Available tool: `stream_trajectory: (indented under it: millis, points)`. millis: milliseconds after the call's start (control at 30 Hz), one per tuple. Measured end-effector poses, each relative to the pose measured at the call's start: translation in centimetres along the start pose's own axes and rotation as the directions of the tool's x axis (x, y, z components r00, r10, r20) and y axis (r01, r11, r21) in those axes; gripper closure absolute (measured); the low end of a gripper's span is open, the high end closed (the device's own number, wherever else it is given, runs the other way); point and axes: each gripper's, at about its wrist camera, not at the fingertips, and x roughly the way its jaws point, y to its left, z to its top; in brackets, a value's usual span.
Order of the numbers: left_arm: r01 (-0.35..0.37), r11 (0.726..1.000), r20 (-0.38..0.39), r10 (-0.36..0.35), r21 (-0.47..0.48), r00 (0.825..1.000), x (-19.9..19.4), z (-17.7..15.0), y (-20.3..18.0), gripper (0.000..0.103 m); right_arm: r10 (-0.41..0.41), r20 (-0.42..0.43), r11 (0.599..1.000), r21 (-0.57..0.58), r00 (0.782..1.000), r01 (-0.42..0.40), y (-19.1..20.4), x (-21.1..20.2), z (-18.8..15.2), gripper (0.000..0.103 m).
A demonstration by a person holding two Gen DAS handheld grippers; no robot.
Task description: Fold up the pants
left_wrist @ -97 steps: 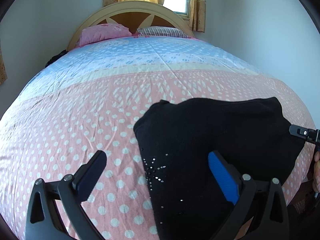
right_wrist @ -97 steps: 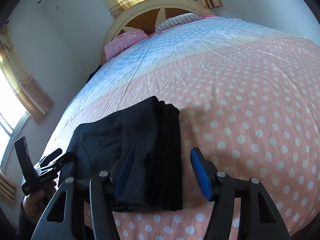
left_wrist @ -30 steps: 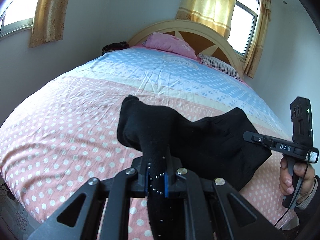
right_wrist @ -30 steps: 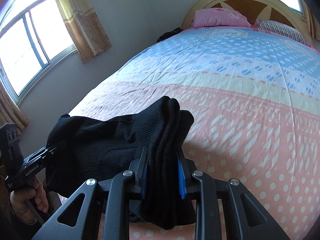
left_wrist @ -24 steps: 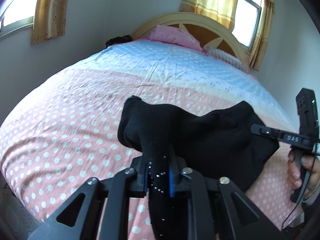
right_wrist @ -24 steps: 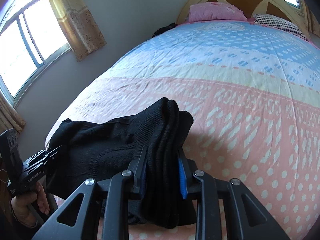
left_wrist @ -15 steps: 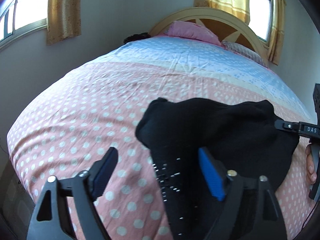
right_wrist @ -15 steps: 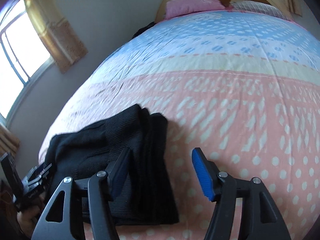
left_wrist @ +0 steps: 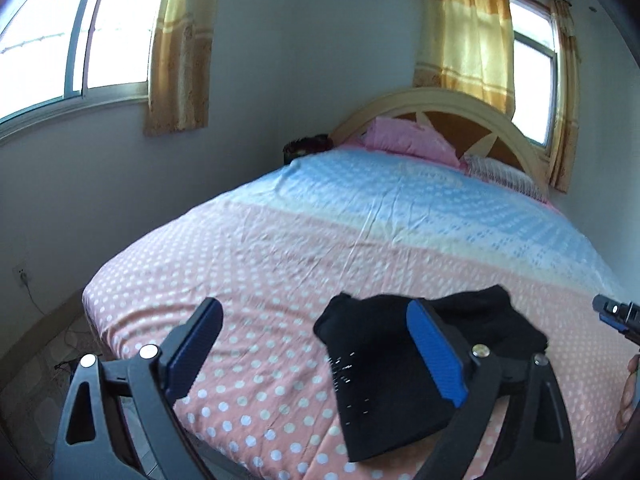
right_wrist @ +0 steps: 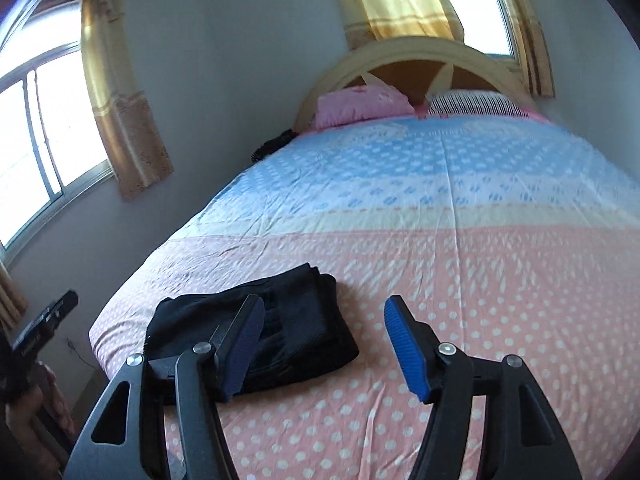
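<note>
Pants lie folded near foot corner of bed. Left gripper wide, empty; right gripper wide, empty. Risk: bundle near edge, nudge could slide it off or unfold layers.

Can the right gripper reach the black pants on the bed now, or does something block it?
Probably yes. The right gripper is open just above the bed, and the pants lie uncovered beside its left finger.

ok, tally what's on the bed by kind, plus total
Folded black pants: 1
Pillows: 2, one pink, one striped
Dark item at the far left edge, unclear what: 1
Total: 4
</note>
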Motion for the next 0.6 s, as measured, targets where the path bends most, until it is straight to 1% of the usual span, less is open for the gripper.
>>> stream_trajectory:
  millis: [67, 167, 233, 367, 433, 600]
  points:
    - [0.024, 1.000, 0.058, -0.025, 0.007, 0.998, -2.0, 1.1, -0.8, 0.001, 0.020, 0.035, 0.999, -0.046, 0.999, -0.018, 1.6, -2.4, 0.1, 0.039]
    - [0.052, 0.998, 0.121, -0.055, 0.025, 0.991, -4.3, 2.4, -1.9, 0.000, 0.037, 0.083, 0.996, -0.082, 0.996, -0.031, 3.0, -5.3, 0.3, 0.036]
    - [0.068, 0.997, 0.148, -0.072, 0.033, 0.986, -5.4, 3.0, -2.2, 0.000, 0.035, 0.113, 0.996, -0.090, 0.993, -0.025, 3.4, -6.6, 0.5, 0.030]
    - [0.083, 0.996, 0.182, -0.090, 0.045, 0.979, -6.5, 3.4, -2.6, 0.000, 0.026, 0.151, 0.996, -0.092, 0.988, -0.012, 3.8, -8.5, 0.7, 0.028]
    - [0.084, 0.995, 0.193, -0.091, 0.046, 0.977, -6.8, 3.5, -2.7, 0.000, 0.026, 0.154, 0.996, -0.092, 0.988, -0.012, 3.8, -9.0, 0.7, 0.028]
    - [0.086, 0.995, 0.186, -0.093, 0.042, 0.978, -6.6, 3.2, -2.9, 0.000, 0.025, 0.149, 0.996, -0.093, 0.988, -0.011, 3.8, -9.3, 0.2, 0.028]
